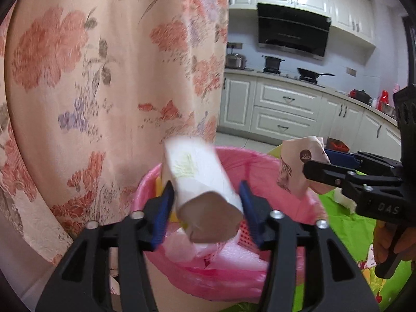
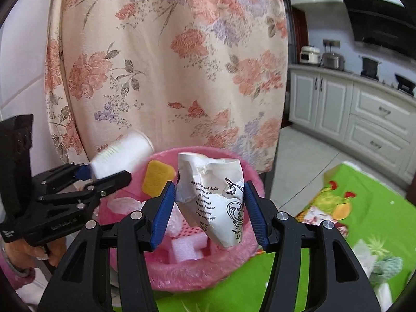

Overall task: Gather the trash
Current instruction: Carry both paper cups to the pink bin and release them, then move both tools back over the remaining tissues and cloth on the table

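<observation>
A pink bin lined with a pink bag [image 1: 293,182] [image 2: 234,265] stands at the edge of a green tablecloth. My left gripper [image 1: 206,202] holds a white paper cup [image 1: 200,182] between its blue pads, over the bin; the cup also shows in the right wrist view [image 2: 122,158]. My right gripper [image 2: 210,202] holds a crumpled printed paper cup [image 2: 218,197] over the bin; it shows in the left wrist view [image 1: 299,166] too. Both pads look close to the cups' sides, and the cups look blurred. Inside the bin lie a yellow sponge [image 2: 157,176] and white foam pieces [image 2: 187,247].
A floral curtain [image 1: 104,78] hangs right behind the bin. The green patterned tablecloth [image 2: 351,221] spreads to the right with white scraps [image 2: 364,254] on it. Kitchen cabinets [image 1: 286,104] and a stove with pans stand in the background.
</observation>
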A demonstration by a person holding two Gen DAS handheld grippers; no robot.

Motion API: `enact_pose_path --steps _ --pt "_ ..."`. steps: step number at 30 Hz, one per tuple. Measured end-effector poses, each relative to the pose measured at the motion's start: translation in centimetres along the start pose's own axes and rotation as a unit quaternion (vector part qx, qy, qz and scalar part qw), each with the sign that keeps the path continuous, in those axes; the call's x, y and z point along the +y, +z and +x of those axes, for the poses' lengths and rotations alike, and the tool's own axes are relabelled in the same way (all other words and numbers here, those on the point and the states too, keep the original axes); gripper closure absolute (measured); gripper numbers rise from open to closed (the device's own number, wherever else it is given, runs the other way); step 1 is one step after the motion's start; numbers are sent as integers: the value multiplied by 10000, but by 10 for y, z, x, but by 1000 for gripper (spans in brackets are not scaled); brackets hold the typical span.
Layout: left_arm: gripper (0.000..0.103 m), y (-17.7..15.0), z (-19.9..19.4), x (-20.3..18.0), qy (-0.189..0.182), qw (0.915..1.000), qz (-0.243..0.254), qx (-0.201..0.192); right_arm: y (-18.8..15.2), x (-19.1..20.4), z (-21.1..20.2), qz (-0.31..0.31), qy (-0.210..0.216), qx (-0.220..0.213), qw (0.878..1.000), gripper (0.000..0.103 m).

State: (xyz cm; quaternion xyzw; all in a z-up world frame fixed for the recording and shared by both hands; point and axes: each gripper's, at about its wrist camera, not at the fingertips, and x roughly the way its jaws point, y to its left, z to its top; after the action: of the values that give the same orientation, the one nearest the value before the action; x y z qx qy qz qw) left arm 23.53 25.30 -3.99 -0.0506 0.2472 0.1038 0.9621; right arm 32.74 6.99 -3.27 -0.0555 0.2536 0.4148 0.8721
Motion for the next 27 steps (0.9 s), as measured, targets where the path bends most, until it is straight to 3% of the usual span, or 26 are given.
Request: enact_pose_path --steps 1,8,12,20,27 --pt "32 0 0 2 71 9999 -64 -33 0 -1 1 5 -30 -9 10000 37" --pt "12 -5 -20 5 356 9986 -330 -188 -10 -10 -25 -38 -357 -119 9993 37" --pt "7 -12 -37 -7 380 9983 -386 -229 -27 -22 -55 120 -560 -143 9983 37" --pt "6 -20 -62 -57 -19 9994 -138 -308 -71 -41 -115 330 -1077 -122 9936 37" --pt "5 -31 -58 -130 -708 9973 97 -154 -107 -77 -165 732 -1762 -191 9814 37"
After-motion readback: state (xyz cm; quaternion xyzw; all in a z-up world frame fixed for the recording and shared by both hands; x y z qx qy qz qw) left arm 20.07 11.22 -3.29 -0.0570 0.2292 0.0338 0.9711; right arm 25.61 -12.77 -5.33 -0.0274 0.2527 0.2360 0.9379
